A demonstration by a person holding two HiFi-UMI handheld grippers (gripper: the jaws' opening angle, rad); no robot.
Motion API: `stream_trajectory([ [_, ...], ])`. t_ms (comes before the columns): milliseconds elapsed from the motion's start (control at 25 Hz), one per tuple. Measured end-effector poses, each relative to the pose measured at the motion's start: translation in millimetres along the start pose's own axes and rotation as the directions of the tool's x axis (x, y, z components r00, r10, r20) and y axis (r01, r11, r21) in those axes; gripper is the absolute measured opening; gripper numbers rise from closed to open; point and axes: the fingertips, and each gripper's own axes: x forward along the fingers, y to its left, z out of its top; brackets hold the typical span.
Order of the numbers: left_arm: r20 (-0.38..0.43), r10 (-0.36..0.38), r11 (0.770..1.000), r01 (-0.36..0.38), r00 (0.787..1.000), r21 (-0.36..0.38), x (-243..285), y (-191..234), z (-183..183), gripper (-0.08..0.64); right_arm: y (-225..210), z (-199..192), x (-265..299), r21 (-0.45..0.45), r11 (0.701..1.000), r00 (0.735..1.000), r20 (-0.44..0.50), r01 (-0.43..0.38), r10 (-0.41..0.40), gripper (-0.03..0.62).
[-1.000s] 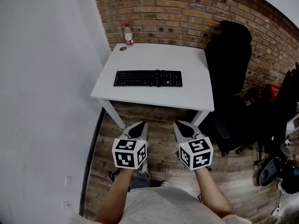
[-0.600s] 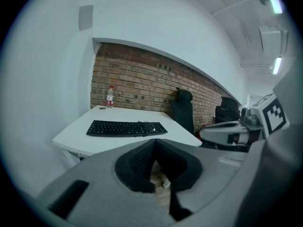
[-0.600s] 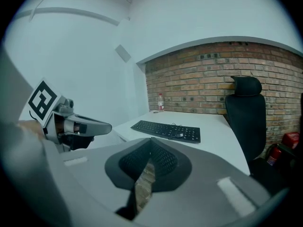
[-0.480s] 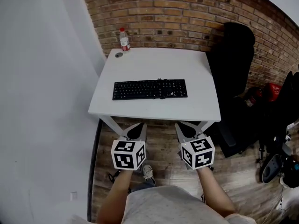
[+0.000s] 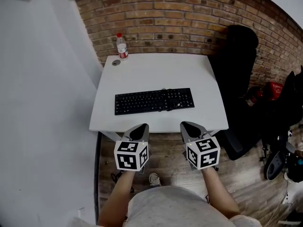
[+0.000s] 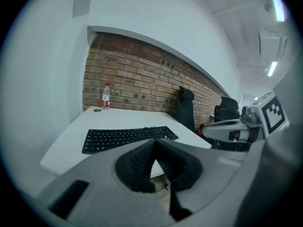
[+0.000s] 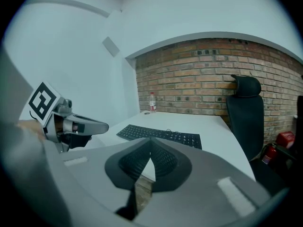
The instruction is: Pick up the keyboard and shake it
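A black keyboard (image 5: 154,100) lies flat across the front half of the white table (image 5: 156,70), and it shows too in the left gripper view (image 6: 124,137) and in the right gripper view (image 7: 159,135). My left gripper (image 5: 138,127) hovers just short of the table's front edge, shut and empty. To its right my right gripper (image 5: 188,126) is level with it, also shut with nothing in it. Both point toward the keyboard from the near side, well apart from it.
A plastic bottle (image 5: 122,47) and a small round cap (image 5: 116,63) stand at the table's far left corner by the brick wall. A black office chair (image 5: 239,74) crowds the table's right side. A white wall runs along the left. Wooden floor lies below.
The view has closed in on the table: the keyboard and table sit lower and larger in the head view, and both grippers now reach the table's front edge. Both stay shut.
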Motion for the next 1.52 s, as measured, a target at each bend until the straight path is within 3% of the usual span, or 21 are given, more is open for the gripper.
stream_trajectory([
  [640, -0.009, -0.047, 0.999, 0.047, 0.999, 0.024, 34.6, 71.0, 26.2, -0.006, 2.0, 22.3, 63.4, 0.029, 0.998, 0.998, -0.009, 0.057, -0.056, 0.011],
  [960, -0.001, -0.016, 1.0, 0.016, 1.0, -0.013, 46.2, 103.7, 23.9, -0.003, -10.4, 19.1, 82.5, 0.025, 0.999, 0.998, -0.029, 0.048, -0.047, 0.011],
  [1520, -0.064, 0.018, 0.998, -0.022, 0.998, -0.056, 99.6, 159.5, 11.6, 0.128, -76.5, 7.9, 132.3, 0.054, 0.998, 0.997, -0.07, 0.024, -0.021, 0.043],
])
